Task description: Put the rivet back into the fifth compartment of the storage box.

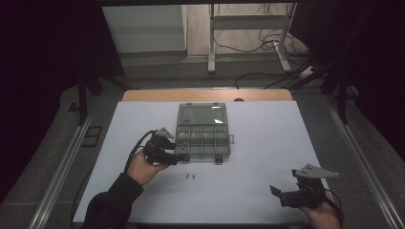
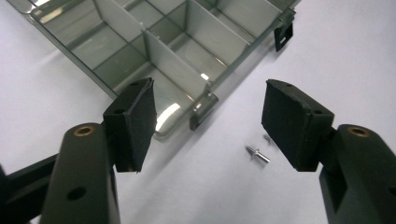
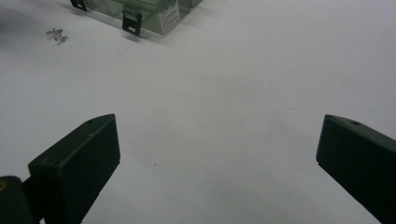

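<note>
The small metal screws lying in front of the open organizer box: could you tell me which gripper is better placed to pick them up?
Probably the left gripper: open at the box's near corner, screws just below its pads. The right gripper rests open, far off.

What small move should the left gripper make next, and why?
Probably lower the left gripper toward the small metal screws and bring its fingers around one. The fingers are apart with nothing between them, and the screws lie loose on the table beside the open compartment box.
</note>
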{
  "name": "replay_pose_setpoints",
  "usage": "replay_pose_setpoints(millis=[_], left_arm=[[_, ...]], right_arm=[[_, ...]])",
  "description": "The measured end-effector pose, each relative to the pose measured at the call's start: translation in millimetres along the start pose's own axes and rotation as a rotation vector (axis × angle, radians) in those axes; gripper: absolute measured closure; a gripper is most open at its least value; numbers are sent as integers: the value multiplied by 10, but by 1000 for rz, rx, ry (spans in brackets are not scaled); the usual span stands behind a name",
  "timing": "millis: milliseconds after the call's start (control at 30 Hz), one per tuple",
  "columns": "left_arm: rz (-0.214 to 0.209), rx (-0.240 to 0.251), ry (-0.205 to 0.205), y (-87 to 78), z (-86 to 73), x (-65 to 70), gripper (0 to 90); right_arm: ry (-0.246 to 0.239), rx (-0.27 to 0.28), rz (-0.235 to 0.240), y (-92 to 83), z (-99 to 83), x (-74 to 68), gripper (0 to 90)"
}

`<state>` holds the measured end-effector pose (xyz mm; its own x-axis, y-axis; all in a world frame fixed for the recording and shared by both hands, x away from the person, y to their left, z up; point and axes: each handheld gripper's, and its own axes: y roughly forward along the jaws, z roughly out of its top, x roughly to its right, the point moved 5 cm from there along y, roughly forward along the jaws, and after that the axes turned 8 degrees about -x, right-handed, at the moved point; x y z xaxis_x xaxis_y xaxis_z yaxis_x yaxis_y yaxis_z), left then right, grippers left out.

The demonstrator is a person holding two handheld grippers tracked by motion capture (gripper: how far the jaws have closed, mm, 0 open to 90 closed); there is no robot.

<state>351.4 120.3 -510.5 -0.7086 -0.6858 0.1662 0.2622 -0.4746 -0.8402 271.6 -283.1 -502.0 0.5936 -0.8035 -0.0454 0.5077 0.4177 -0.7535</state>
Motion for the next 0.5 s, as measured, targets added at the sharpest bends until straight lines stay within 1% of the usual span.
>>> replay_pose_setpoints(millis=[200, 500], left_arm=[[-4, -1, 16, 8, -50, 53, 327], [-2, 4, 36, 45, -117, 116, 246]], right_arm=[[-1, 0, 0, 0, 0, -1, 0], [-2, 0, 0, 0, 0, -2, 0]])
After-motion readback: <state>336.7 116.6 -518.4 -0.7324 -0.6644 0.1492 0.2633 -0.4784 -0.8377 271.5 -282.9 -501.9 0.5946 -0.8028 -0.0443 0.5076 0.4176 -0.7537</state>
